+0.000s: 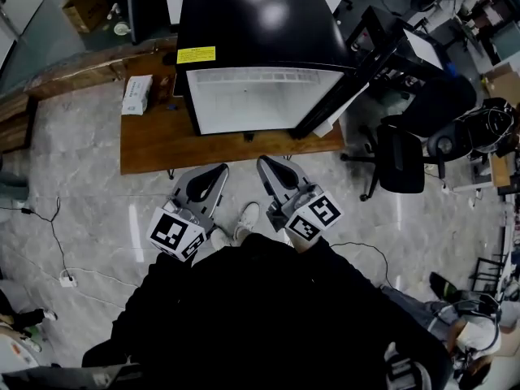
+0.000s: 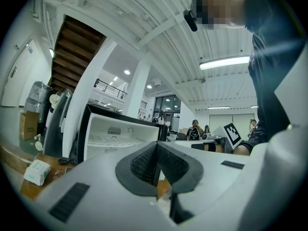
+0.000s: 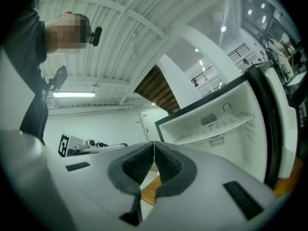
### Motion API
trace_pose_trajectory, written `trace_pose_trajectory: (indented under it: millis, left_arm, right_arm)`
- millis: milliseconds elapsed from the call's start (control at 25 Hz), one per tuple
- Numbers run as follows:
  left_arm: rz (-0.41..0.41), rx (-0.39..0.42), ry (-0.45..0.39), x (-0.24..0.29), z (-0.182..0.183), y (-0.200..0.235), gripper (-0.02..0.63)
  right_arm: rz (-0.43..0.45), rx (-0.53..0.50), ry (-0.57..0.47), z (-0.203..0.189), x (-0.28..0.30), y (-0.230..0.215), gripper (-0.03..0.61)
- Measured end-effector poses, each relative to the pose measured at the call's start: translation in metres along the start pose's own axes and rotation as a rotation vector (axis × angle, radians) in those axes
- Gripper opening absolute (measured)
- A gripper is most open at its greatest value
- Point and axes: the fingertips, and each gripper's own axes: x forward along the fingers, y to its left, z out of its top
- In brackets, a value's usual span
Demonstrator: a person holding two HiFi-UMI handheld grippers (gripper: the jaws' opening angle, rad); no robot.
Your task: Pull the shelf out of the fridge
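Head view, left to right: shows a white packet (image 1: pixel 136 94) lying on the wooden table (image 1: pixel 162 149), then the left gripper (image 1: pixel 219 170) held low in front of the table edge, jaws pressed together on nothing, well short of the black mini fridge (image 1: pixel 260 23) standing on that table. Places the white shelf (image 3: pixel 216 127) inside the fridge's white compartment, seated across its middle, untouched. Puts the right gripper (image 1: pixel 265 163) just beside the left, likewise closed and empty, with the fridge door (image 1: pixel 349 92) swung open rightward and a black office chair (image 1: pixel 398 161) beyond.
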Motion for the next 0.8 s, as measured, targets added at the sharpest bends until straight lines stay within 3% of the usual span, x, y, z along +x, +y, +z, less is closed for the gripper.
trace_pose_trajectory:
  millis: [120, 360, 480, 640, 720, 800]
  left_arm:
    - [0.023, 0.015, 0.004, 0.024, 0.001, 0.017, 0.002]
    - [0.098, 0.043, 0.017, 0.076, 0.004, 0.05, 0.002]
    - [0.127, 0.054, 0.024, 0.101, 0.005, 0.066, 0.002]
    - [0.17, 0.059, 0.034, 0.125, 0.005, 0.083, 0.002]
    - [0.19, 0.059, 0.037, 0.131, 0.004, 0.09, 0.002]
    - [0.212, 0.048, 0.039, 0.133, 0.003, 0.099, 0.002]
  right_arm:
    - [-0.07, 0.129, -0.042, 0.004, 0.014, -0.041, 0.003]
    - [-0.238, 0.536, -0.147, -0.004, 0.047, -0.138, 0.015]
    - [-0.267, 0.734, -0.207, -0.006, 0.075, -0.174, 0.137]
    - [-0.288, 0.946, -0.301, -0.014, 0.107, -0.217, 0.191]
    - [-0.264, 1.048, -0.357, -0.016, 0.125, -0.23, 0.254]
    - [-0.252, 1.106, -0.395, -0.016, 0.144, -0.24, 0.276]
